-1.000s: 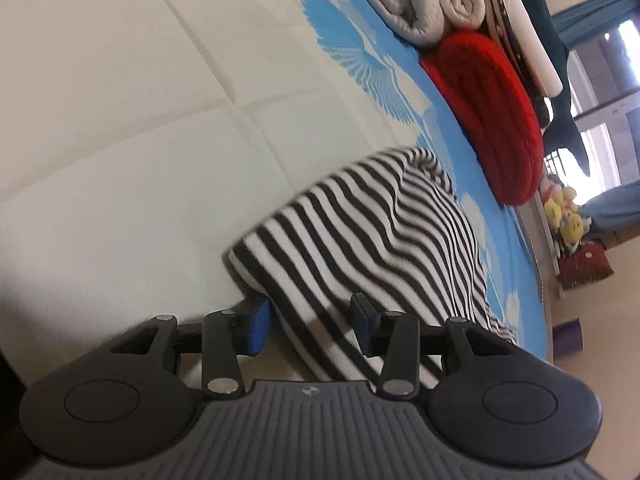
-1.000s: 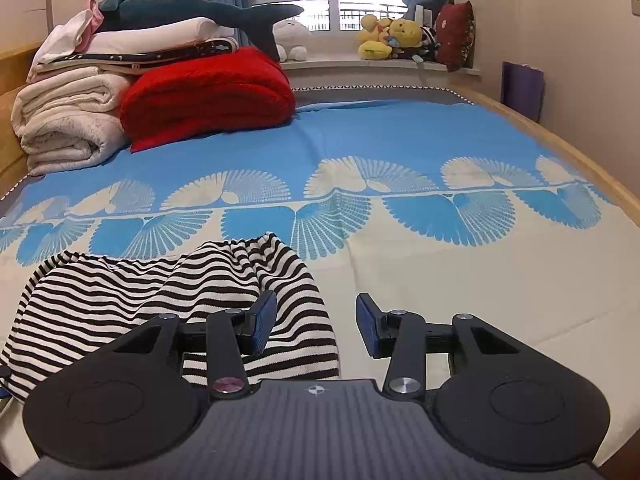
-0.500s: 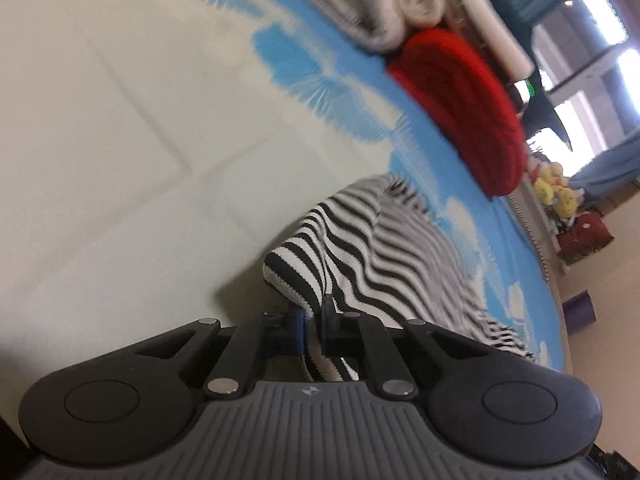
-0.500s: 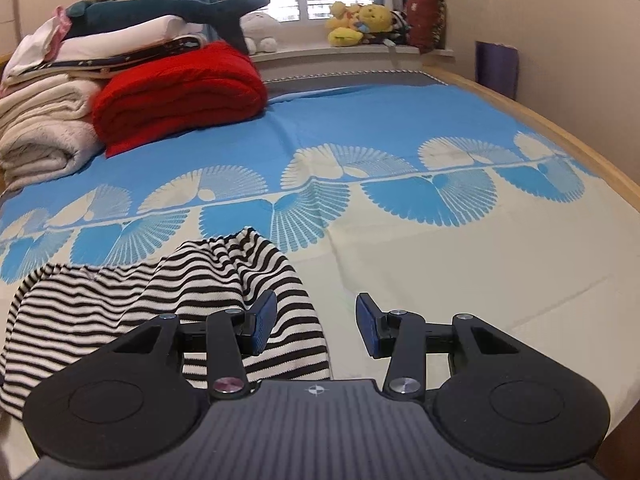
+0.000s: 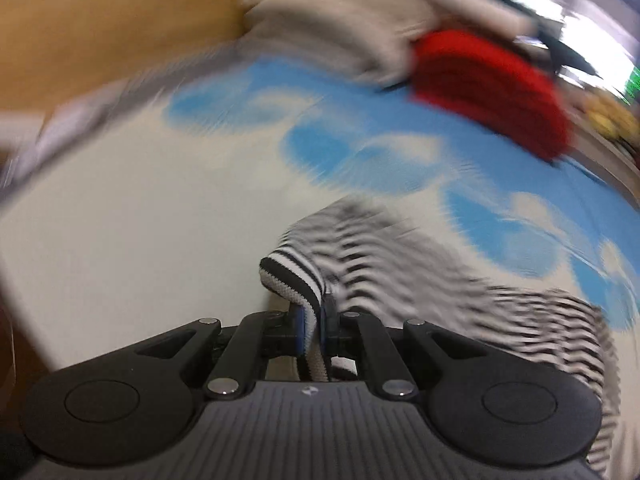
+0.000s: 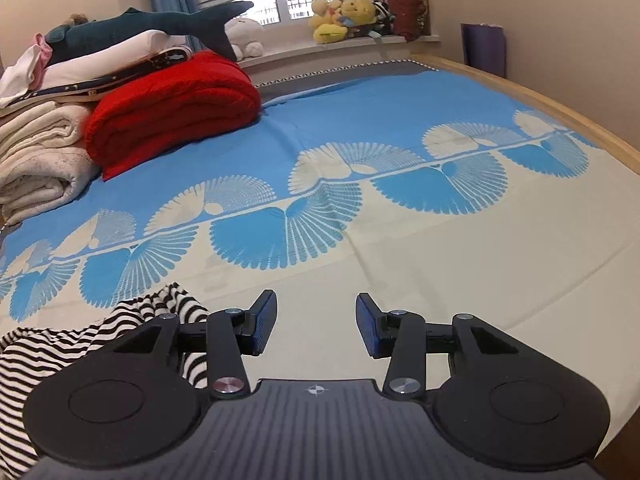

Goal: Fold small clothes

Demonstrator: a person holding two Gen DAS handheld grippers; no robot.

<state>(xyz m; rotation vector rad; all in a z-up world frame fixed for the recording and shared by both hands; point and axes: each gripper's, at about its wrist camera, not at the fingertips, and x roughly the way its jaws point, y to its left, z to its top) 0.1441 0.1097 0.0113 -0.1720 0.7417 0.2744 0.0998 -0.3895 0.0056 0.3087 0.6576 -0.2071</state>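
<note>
A small black-and-white striped garment (image 5: 400,276) lies on the bed. My left gripper (image 5: 313,312) is shut on its hem, and that edge hangs lifted off the sheet while the rest trails away to the right; this view is blurred. In the right wrist view the same striped garment (image 6: 92,332) bunches at the lower left. My right gripper (image 6: 316,326) stands open just right of it over bare cream sheet, with nothing between its fingers.
The bed has a blue and cream fan-patterned sheet (image 6: 400,128). A red folded blanket (image 6: 172,104) and rolled white towels (image 6: 36,160) sit at the far left, with a plush shark (image 6: 152,26) on top. Soft toys (image 6: 344,16) line the windowsill. The wooden bed edge (image 6: 580,120) runs along the right.
My left gripper closed on the garment's hem, then rose and rolled, pulling the striped cloth up. In the right wrist view the garment has bunched and slid to the left.
</note>
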